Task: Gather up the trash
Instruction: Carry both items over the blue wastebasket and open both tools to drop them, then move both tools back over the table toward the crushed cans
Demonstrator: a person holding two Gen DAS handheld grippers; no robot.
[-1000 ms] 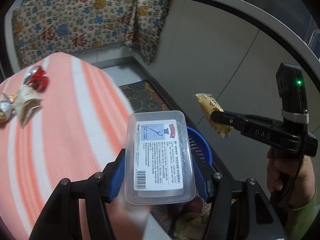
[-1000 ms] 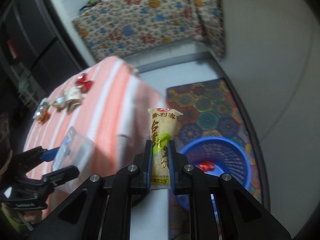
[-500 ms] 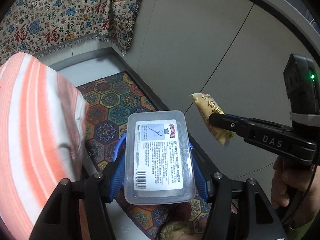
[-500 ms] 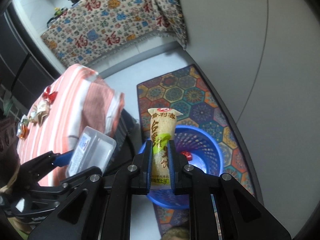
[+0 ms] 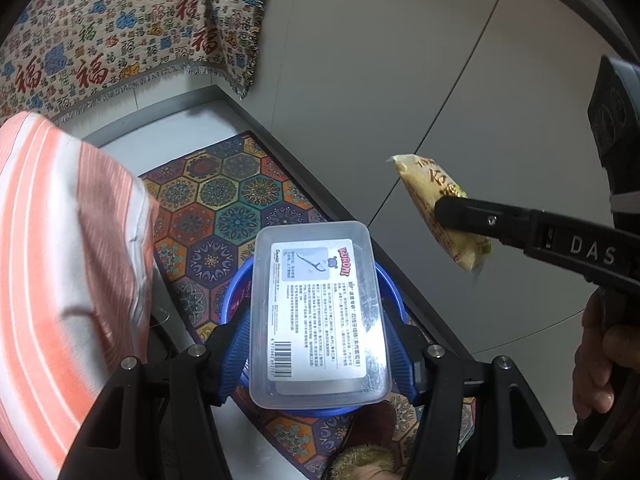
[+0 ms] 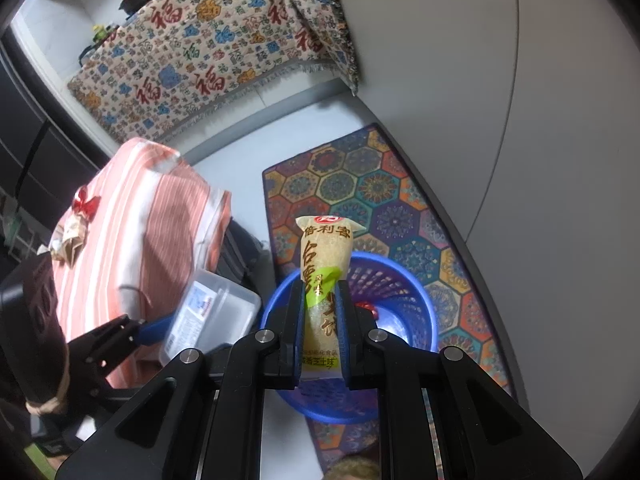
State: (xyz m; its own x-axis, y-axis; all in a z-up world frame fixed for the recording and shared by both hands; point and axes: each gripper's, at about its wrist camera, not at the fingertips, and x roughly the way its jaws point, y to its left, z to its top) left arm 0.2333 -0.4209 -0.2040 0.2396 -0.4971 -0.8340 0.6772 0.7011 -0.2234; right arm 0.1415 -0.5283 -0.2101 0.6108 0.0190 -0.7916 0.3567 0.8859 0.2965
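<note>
**Holding two pieces of trash above the blue basket**

My left gripper (image 5: pixel 318 344) clamps a clear plastic box (image 5: pixel 318 312) between its blue pads, directly over the blue basket (image 5: pixel 236 292). My right gripper (image 6: pixel 320 320) is pinched tight on a yellow snack packet (image 6: pixel 325 264). Only the right wrist view lets me look inside the basket, where something red (image 6: pixel 366 306) lies, perhaps a wrapper. It also shows wrappers (image 6: pixel 76 228) on the striped table (image 6: pixel 160 240), which the left view hides.
</note>
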